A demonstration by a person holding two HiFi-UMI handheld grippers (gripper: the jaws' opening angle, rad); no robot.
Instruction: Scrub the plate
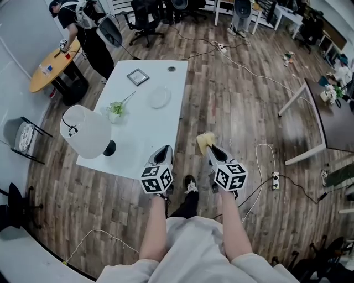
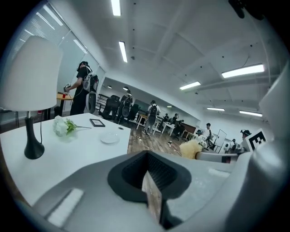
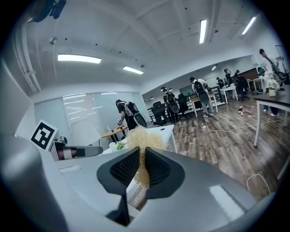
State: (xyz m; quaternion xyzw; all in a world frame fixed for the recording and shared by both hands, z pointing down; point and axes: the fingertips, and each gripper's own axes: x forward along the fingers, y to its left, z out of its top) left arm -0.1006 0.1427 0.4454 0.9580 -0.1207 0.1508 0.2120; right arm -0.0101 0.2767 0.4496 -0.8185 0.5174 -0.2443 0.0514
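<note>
The white table (image 1: 150, 130) bears a lamp (image 1: 86, 131), flower (image 1: 116, 109), plate (image 1: 159, 98), frame (image 1: 138, 76) and dark disc (image 1: 171, 69).

Plate (image 1: 159, 98) on table (image 1: 146, 135), flower (image 1: 115, 109) left of it, frame (image 1: 138, 77) behind, lamp (image 1: 86, 131) nearest

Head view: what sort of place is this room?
Probably an open-plan office or lab: office chairs at the far end, white desks, and cables trailing over the wood floor.
</note>
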